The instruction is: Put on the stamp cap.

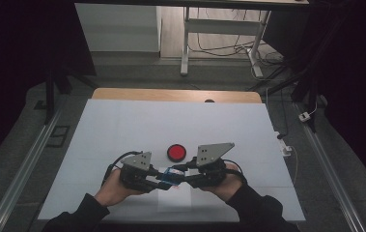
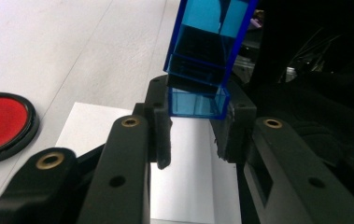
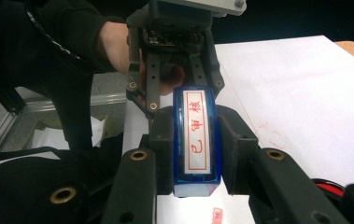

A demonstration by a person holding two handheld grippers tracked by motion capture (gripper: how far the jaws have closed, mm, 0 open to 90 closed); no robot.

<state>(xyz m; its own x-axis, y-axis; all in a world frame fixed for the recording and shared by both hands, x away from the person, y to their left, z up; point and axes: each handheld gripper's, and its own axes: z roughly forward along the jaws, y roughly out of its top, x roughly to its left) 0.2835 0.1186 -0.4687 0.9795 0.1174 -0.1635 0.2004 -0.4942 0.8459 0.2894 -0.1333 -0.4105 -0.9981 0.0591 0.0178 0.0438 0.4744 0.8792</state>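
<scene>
- One left gripper (image 1: 147, 178), near the table's (image 1: 122, 125) front edge, its jaws clamped on one end of the blue stamp (image 1: 171, 177).
- One blue stamp, lifted between both grippers, just above one white paper sheet (image 1: 173, 200) by the front edge.
- One red ink pad (image 1: 176, 152), just behind the stamp, nothing blocking it.
- One right gripper (image 1: 190, 179), jaws clamped on the stamp's other end.

The stamp (image 1: 171, 176) hangs between both grippers, behind it the pad (image 1: 176, 152).
</scene>
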